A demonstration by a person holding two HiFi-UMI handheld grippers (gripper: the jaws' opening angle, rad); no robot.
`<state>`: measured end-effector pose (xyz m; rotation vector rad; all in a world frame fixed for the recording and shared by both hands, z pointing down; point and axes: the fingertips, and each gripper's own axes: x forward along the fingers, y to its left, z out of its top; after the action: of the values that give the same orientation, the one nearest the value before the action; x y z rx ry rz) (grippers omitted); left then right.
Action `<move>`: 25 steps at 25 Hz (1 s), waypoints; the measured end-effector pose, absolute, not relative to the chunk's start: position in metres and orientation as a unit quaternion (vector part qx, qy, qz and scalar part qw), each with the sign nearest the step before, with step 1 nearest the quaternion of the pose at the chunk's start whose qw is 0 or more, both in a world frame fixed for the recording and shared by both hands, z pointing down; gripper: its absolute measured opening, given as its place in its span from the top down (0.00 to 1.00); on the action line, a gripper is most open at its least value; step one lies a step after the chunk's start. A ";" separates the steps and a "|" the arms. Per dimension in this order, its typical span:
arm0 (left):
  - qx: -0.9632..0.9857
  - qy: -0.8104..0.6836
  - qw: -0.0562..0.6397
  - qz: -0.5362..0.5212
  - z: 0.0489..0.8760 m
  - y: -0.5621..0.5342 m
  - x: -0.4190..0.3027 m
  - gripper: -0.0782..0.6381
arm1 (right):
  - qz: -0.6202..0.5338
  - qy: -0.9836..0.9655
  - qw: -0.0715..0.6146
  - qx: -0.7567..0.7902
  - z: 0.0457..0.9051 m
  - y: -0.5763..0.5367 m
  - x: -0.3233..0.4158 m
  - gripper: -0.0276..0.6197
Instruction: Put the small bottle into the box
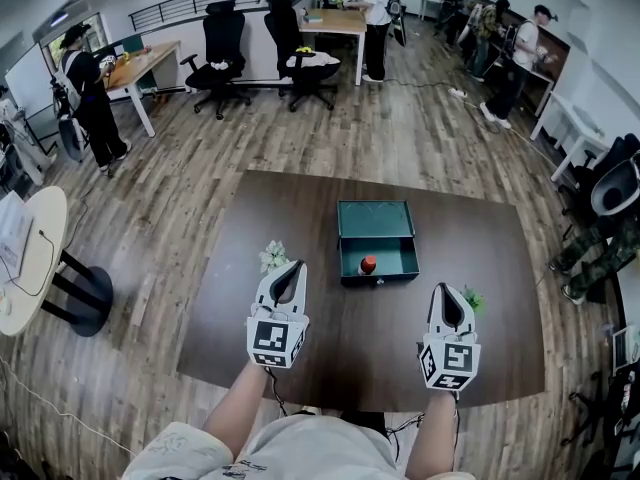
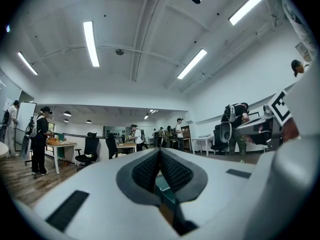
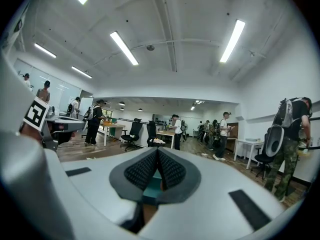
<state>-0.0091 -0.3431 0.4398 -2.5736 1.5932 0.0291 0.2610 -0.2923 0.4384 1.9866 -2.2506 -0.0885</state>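
Step seemingly done: small bottle (image 1: 367,265) in box (image 1: 395,256), 12 o'clock. Idle: left gripper (image 1: 296,266), right gripper (image 1: 441,289), both pressed together, empty. Next: nothing.

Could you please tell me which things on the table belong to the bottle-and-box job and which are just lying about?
Job:
- box, open
- bottle, red-capped, standing inside the box
- left gripper and right gripper, both shut and empty

Lying about:
- pale sprig beside the left gripper
- green sprig beside the right gripper
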 end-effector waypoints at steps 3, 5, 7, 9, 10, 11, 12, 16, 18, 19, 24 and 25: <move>-0.848 0.527 0.056 0.008 0.441 -0.342 -0.008 0.89 | -0.024 -0.751 0.056 0.658 0.436 -0.290 0.261 0.95; -0.848 0.528 0.054 0.005 0.444 -0.341 -0.006 0.89 | -0.024 -0.750 0.052 0.659 0.436 -0.288 0.264 0.96; -0.848 0.528 0.052 0.001 0.446 -0.339 -0.004 0.89 | -0.021 -0.748 0.052 0.661 0.439 -0.287 0.267 0.96; -0.848 0.527 0.051 -0.001 0.448 -0.338 -0.002 0.89 | -0.020 -0.747 0.052 0.662 0.441 -0.287 0.268 0.96; -0.848 0.527 0.051 -0.001 0.449 -0.338 -0.002 0.89 | -0.020 -0.747 0.053 0.662 0.442 -0.287 0.268 0.96; -0.848 0.527 0.051 -0.001 0.449 -0.338 -0.002 0.89 | -0.020 -0.748 0.054 0.662 0.442 -0.287 0.268 0.96; -0.848 0.528 0.051 0.000 0.449 -0.338 -0.002 0.89 | -0.021 -0.748 0.054 0.661 0.442 -0.287 0.268 0.96; -0.846 0.531 0.049 -0.001 0.449 -0.335 -0.003 0.89 | -0.021 -0.748 0.056 0.661 0.442 -0.286 0.270 0.96; -0.845 0.533 0.048 -0.001 0.450 -0.335 -0.003 0.89 | -0.021 -0.748 0.058 0.661 0.442 -0.285 0.271 0.96; -0.844 0.534 0.048 -0.002 0.450 -0.334 -0.003 0.89 | -0.021 -0.749 0.058 0.660 0.442 -0.285 0.271 0.96; -0.842 0.538 0.046 -0.002 0.450 -0.335 0.001 0.89 | -0.021 -0.751 0.060 0.657 0.443 -0.287 0.275 0.96; -0.841 0.539 0.045 -0.003 0.451 -0.335 0.001 0.89 | -0.021 -0.751 0.060 0.657 0.443 -0.287 0.276 0.96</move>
<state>0.0011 -0.3346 0.4509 -2.5690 1.6454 -0.0080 0.2763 -0.2868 0.4426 1.9882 -2.2745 -0.0647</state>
